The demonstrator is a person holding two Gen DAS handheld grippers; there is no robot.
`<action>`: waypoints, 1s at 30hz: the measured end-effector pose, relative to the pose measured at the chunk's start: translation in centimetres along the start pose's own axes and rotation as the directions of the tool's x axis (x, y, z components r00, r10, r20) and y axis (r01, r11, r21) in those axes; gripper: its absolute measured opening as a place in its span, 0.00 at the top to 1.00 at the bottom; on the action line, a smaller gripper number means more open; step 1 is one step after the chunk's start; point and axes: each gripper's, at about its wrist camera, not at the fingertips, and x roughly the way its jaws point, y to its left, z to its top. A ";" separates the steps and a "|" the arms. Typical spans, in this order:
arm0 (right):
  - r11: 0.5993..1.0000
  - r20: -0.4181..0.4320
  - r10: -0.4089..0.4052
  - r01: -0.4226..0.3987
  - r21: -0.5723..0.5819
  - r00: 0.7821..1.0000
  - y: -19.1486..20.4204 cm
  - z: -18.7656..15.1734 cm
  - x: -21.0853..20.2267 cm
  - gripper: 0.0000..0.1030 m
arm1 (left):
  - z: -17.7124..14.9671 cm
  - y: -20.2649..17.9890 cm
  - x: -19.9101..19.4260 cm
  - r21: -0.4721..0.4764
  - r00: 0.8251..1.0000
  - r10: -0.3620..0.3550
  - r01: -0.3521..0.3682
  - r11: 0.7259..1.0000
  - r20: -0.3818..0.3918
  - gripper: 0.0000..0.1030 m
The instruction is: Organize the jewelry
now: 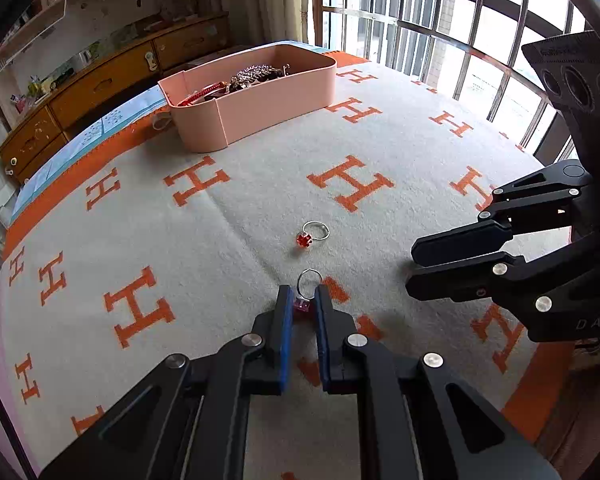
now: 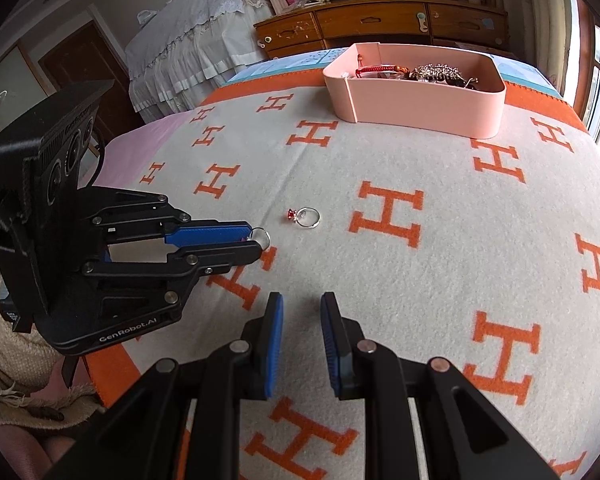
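Observation:
My left gripper [image 1: 303,300] is shut on a silver ring with a pink stone [image 1: 305,303], its band sticking out past the fingertips; the ring also shows in the right wrist view [image 2: 261,237]. A second silver ring with a red stone [image 1: 313,234] lies on the blanket just beyond it, and it shows in the right wrist view [image 2: 306,216]. My right gripper [image 2: 302,308] is open and empty, low over the blanket, right of the left gripper [image 2: 256,240]. It shows in the left wrist view [image 1: 414,262]. A pink jewelry box [image 1: 260,96] holding several pieces stands at the far edge.
The surface is a cream blanket with orange H marks and an orange border [image 1: 352,184]. A wooden dresser [image 2: 380,24] stands behind the box [image 2: 416,92]. A barred window [image 1: 460,32] is at the right. A covered bed [image 2: 188,40] is at the far left.

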 end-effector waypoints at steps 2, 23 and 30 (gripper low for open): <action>1.000 -0.003 -0.004 0.004 -0.003 1.000 0.1 0.1 0.2 0.81 | -0.1 0.2 -0.1 -0.026 1.000 0.000 0.001 1.000 0.005 0.94; 0.986 -0.004 -0.149 0.148 -0.074 0.989 2.6 4.7 3.9 0.81 | -4.2 5.9 -3.0 -0.432 0.985 -0.075 0.135 0.892 0.154 0.94; 0.968 0.018 -0.218 0.219 -0.120 0.976 3.7 5.3 4.7 0.81 | -5.3 6.5 -2.9 -0.469 0.977 -0.113 0.187 0.863 0.180 0.94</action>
